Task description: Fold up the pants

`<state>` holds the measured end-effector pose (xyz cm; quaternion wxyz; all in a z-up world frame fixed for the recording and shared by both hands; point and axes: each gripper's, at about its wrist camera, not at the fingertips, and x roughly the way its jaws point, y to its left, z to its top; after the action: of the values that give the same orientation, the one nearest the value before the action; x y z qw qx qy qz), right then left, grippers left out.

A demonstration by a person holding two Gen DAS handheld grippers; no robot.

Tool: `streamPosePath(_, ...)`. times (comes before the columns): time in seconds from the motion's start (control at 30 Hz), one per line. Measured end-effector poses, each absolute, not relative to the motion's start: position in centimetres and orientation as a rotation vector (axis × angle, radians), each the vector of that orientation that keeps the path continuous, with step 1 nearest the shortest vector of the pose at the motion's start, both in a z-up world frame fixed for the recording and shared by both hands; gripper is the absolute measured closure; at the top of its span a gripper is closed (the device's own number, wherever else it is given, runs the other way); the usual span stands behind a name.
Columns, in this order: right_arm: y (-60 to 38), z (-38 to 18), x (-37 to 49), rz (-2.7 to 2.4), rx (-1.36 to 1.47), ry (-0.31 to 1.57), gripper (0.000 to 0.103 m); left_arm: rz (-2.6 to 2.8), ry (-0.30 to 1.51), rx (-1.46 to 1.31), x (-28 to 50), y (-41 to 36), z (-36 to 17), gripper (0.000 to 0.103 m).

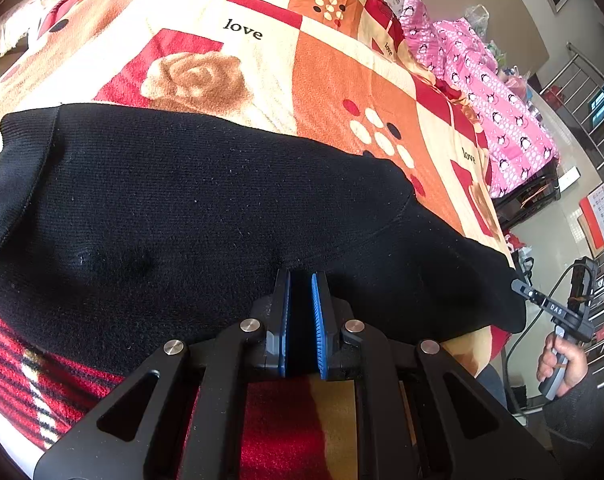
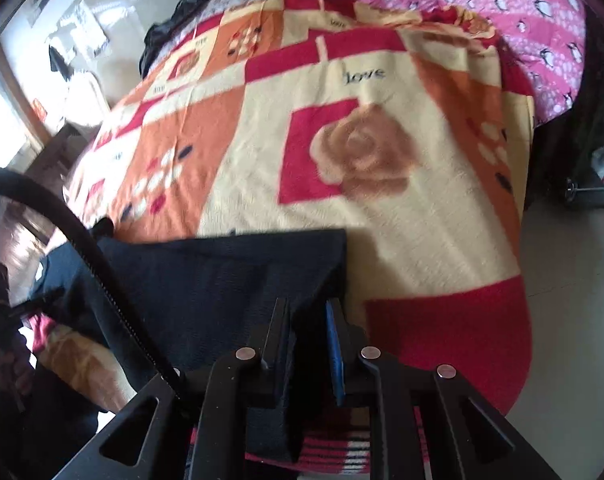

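Left wrist view is taking in the bed (image 1: 342, 92), which is lying under a patchwork blanket (image 1: 229, 60) of orange, cream and red squares with roses and the word "love". A pink penguin-print quilt (image 1: 486, 92) is bunching along the upper right of the frame. The black pants (image 1: 181, 208) are spreading across the middle of the frame on the blanket, flat and wide, their near edge lying over a red plaid cloth (image 1: 29, 364) at the lower left. The left claw (image 1: 300, 284) is sitting at bottom centre, its blue-padded fingers (image 1: 317, 312) clenching a fold of the black fabric. At the right edge a hand (image 1: 558, 364) is holding the handle of the other tool, whose tip is touching the right end of the pants.

Right wrist view is showing what the first does not: a window at the far left, a dark heap at the head of the bed, and the bare floor (image 2: 574, 280) beyond the blanket's (image 2: 382, 208) red border at lower right. Here the pants (image 2: 221, 280) are filling only the lower left, with a square corner just above the right claw (image 2: 308, 304). Its fingers (image 2: 334, 336) are standing slightly apart with black fabric between them; the right pad is looking clear of the cloth, so the hold is appearing released. A black cable (image 2: 81, 240) is arcing across the left side.
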<state>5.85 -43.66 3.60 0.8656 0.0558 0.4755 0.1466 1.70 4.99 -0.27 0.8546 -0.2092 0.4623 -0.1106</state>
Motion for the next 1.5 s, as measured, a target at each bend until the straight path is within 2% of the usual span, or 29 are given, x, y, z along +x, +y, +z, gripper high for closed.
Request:
streamPosePath(0.07, -43.1, 3.6, 5.7, 0.309, 0.096, 0.980, 0.089, -0.235, 0.972, -0.445, 1.7, 5.0, -0.3, 0.093)
streamPosePath(0.1, -43.2, 3.7, 5.9, 0.304, 0.110, 0.968, 0.095, -0.235, 0.973, -0.446, 1.7, 5.0, -0.3, 0.093)
streamPosePath(0.33, -43.2, 4.6, 8.1, 0.254, 0.067, 0.920, 0.097, -0.236, 0.973, -0.450, 1.7, 5.1, -0.2, 0.093)
streamPosePath(0.57, -43.3, 3.1, 9.5, 0.172, 0.072, 1.041, 0.096, -0.240, 0.972, -0.462, 1.6, 5.1, -0.3, 0.093)
streamPosePath(0.7, -43.6, 3.6, 9.2, 0.072, 0.027, 1.051, 0.074, -0.241, 0.971, -0.466, 1.5, 5.2, -0.3, 0.093)
streamPosePath(0.8, -42.4, 5.4, 8.6, -0.108, -0.110, 0.995, 0.074, -0.239, 0.971, -0.466, 1.6, 5.1, -0.3, 0.093)
streamPosePath(0.93, -38.3, 9.0, 7.3, -0.032, -0.091, 0.809, 0.073, -0.233, 0.973, -0.456, 1.6, 5.0, -0.3, 0.093)
streamPosePath(0.97, -36.8, 9.2, 7.4, 0.027, -0.104, 0.786, 0.069, -0.234, 0.974, -0.456, 1.6, 5.0, -0.3, 0.093)
streamPosePath(1.0, -35.7, 9.0, 7.6, 0.067, -0.119, 0.780, 0.057, -0.235, 0.974, -0.459, 1.6, 5.0, -0.3, 0.093)
streamPosePath(1.07, -34.3, 7.3, 8.5, 0.098, -0.168, 0.795, 0.047, -0.238, 0.974, -0.470, 1.6, 5.0, -0.4, 0.093)
streamPosePath(1.17, -37.1, 2.4, 10.6, -0.037, -0.084, 0.981, 0.044, -0.247, 0.974, -0.490, 1.6, 5.3, -0.4, 0.093)
streamPosePath(1.2, -38.3, 3.2, 9.8, -0.052, 0.021, 0.914, 0.044, -0.249, 0.973, -0.494, 1.6, 5.3, -0.5, 0.093)
streamPosePath(1.23, -38.5, 3.8, 9.6, -0.112, 0.030, 0.928, 0.045, -0.250, 0.973, -0.497, 1.6, 5.3, -0.5, 0.093)
streamPosePath(1.27, -38.2, 4.6, 9.0, -0.147, 0.018, 0.927, 0.050, -0.251, 0.972, -0.502, 1.6, 5.4, -0.5, 0.093)
streamPosePath(1.33, -36.7, 7.0, 6.5, -0.034, 0.048, 0.803, 0.050, -0.252, 0.973, -0.506, 1.7, 5.4, -0.5, 0.093)
streamPosePath(1.4, -34.5, 8.0, 3.8, 0.057, 0.005, 0.712, 0.044, -0.251, 0.974, -0.509, 1.7, 5.5, -0.5, 0.093)
streamPosePath(1.47, -32.7, 6.7, 3.1, 0.106, -0.032, 0.745, 0.038, -0.248, 0.975, -0.500, 1.7, 5.4, -0.5, 0.093)
streamPosePath(1.5, -32.3, 5.6, 2.8, 0.120, -0.043, 0.776, 0.038, -0.248, 0.975, -0.502, 1.8, 5.5, -0.5, 0.093)
